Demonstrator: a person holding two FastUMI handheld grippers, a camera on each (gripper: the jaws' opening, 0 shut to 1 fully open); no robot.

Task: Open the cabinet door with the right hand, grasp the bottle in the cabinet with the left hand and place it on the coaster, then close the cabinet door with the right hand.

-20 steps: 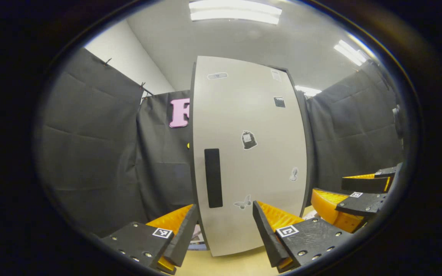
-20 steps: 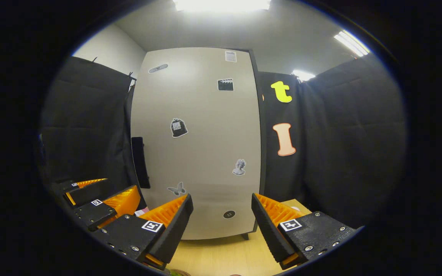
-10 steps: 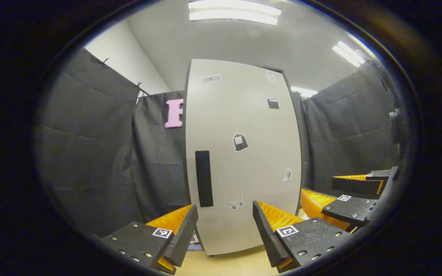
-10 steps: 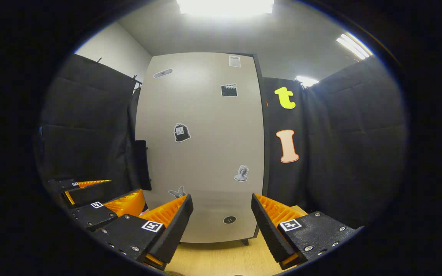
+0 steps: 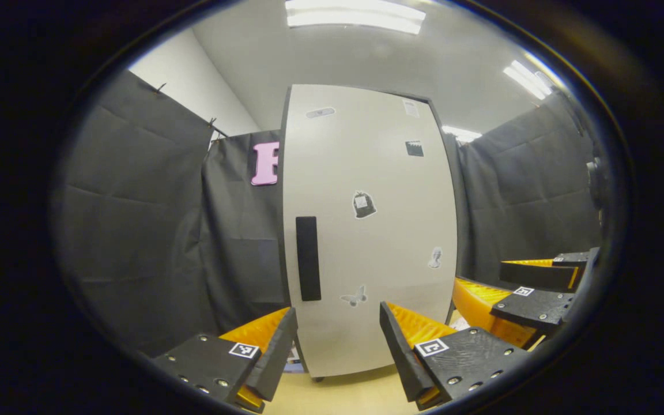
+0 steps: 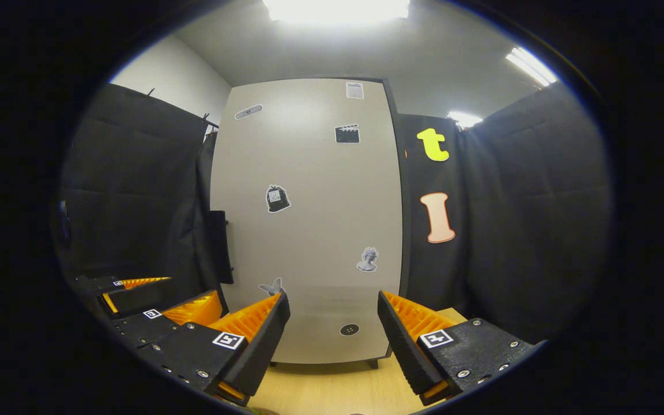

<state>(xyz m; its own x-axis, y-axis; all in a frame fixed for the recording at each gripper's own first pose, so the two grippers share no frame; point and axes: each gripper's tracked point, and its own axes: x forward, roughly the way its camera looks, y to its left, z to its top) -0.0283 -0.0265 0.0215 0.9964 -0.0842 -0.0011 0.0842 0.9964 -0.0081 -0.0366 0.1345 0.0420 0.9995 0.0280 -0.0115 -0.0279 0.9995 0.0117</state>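
Left gripper view: I had the left gripper (image 5: 335, 340) held back from the cabinet door (image 5: 378, 242), jaws wide with nothing between them. The door stood shut, flush in its dark frame, its black handle (image 5: 308, 259) near the left edge and untouched. The right gripper (image 5: 525, 288) showed low at the right, well apart from the handle. The bottle was, I judged, behind the door; I could not see it, nor any coaster.

Right gripper view: my right gripper (image 6: 332, 331) hung in front of the door (image 6: 314, 230), jaws wide and empty, above the pale wooden surface (image 6: 332, 389). The handle (image 6: 218, 246) sat off to the left, beyond the left gripper (image 6: 159, 294).

Progress: nothing done. Opening, taking the bottle, placing it and closing all remained. First I needed the right jaws on that handle.
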